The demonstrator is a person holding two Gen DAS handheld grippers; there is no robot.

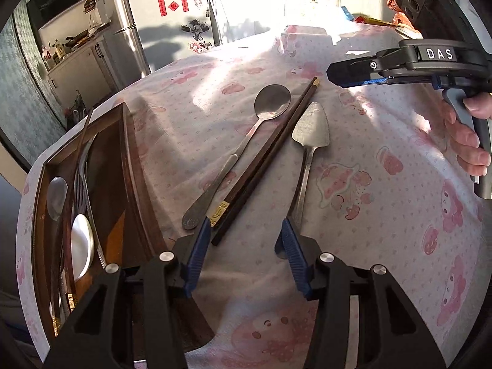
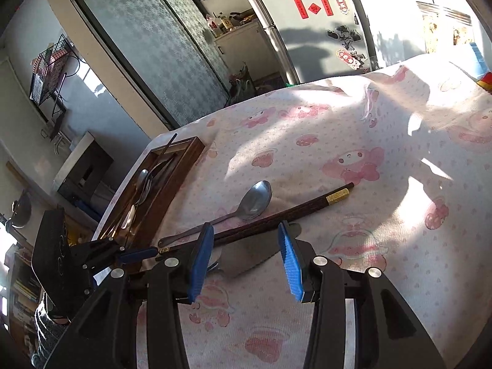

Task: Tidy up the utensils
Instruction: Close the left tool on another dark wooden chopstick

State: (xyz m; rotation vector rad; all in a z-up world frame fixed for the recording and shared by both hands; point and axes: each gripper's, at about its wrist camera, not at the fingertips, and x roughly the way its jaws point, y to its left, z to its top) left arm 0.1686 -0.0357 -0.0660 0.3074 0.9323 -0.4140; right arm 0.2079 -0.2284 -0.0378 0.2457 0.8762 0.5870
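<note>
Left wrist: left gripper (image 1: 246, 230) hovering spread over chopsticks (image 1: 270, 156) and spatula handle (image 1: 303, 178) on counter (image 1: 384, 230); spoon (image 1: 246, 141) lying beside, tray (image 1: 123, 166) left. Right wrist: right gripper (image 2: 246, 240) hanging spread, gripping nothing, above chopsticks (image 2: 276, 218).

Both black grippers, left gripper (image 1: 246, 230) and right gripper (image 2: 246, 240), carry ribbed blue pads, silver screws, white "DAS" lettering.

Patterned tablecloth (image 1: 384, 230); fridge (image 2: 307, 30) — magnets, seemingly.
</note>
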